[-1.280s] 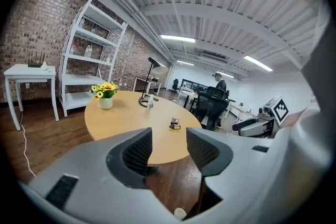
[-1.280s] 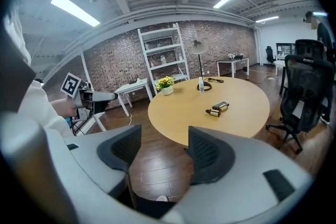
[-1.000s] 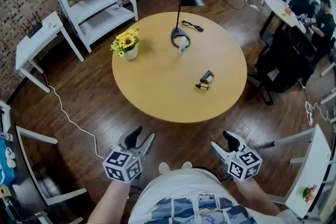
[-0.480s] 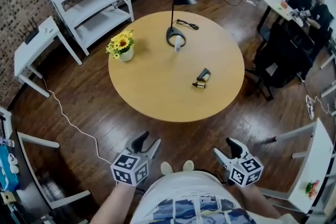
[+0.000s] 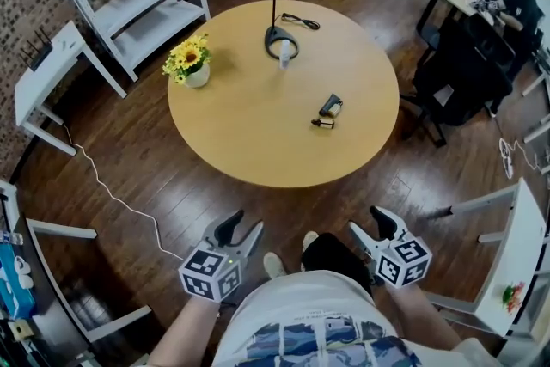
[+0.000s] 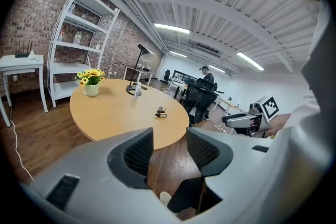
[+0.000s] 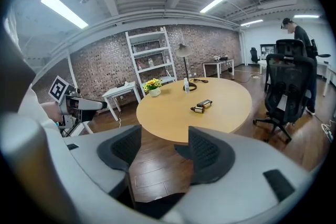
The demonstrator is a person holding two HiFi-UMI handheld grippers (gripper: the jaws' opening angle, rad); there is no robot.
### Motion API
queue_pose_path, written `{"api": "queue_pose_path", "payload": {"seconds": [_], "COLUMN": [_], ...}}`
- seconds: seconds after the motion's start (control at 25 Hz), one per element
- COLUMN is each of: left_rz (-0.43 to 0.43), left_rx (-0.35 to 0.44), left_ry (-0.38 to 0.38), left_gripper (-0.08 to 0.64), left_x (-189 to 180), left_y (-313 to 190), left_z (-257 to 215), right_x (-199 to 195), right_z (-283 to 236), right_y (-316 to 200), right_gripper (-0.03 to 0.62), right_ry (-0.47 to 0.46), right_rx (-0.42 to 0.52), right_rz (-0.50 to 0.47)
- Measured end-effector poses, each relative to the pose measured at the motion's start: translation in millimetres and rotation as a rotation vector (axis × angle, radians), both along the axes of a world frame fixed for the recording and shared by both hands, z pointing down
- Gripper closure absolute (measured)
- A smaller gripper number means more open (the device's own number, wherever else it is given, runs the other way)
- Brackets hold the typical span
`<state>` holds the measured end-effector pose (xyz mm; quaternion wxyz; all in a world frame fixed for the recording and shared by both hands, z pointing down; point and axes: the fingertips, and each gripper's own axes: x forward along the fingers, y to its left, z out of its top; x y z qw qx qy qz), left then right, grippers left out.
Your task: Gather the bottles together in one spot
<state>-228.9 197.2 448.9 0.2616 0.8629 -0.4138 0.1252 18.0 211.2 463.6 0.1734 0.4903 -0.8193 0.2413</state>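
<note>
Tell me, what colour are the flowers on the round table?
The flowers are yellow; the head view shows them best.

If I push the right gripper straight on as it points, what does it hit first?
Likely the wood floor just short of the round table; the right gripper is open and empty. Depth is unclear, so the table's near edge might come first.

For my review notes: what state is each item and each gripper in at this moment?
left gripper: open, empty, short of the table.
right gripper: open, empty, short of the table.
pale bottle: upright, by the lamp's base.
dark bottle: lying on its side.
small bottle: lying on its side, near the dark bottle.
lamp: standing.
flower vase: upright.
</note>
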Motion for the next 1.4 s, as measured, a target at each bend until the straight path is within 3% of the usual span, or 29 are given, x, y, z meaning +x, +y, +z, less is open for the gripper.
{"api": "queue_pose_path", "payload": {"seconds": [0.28,0.4,0.72,1.08,1.4], "left_rz": [-0.056,-0.092,-0.147,-0.158,-0.150], "left_rx": [-0.044,-0.054,-0.076,-0.107,-0.143], "left_ry": [-0.022,0.001,-0.049,-0.099,-0.129], "left_gripper": [0.380,0.380,0.380,0.380,0.380], "left_x": [3,16,53,104,108], "left_y": [-47,-73,-166,-234,-251], "left_z": [15,12,15,17,19], "right_x": [-1,-3,4,43,60], "right_z": [20,26,71,149,209], "right_y": [-94,-145,-278,-404,-452], "right_gripper": [0.288,0.288,0.290,0.288,0.282], "right_ry": [-0.008,-0.001,0.009,0.050,0.080], "right_rx": [-0.022,-0.016,-0.070,-0.199,-0.359], "right_rz": [-0.078,-0.153,-0.264,-0.261,-0.211]}}
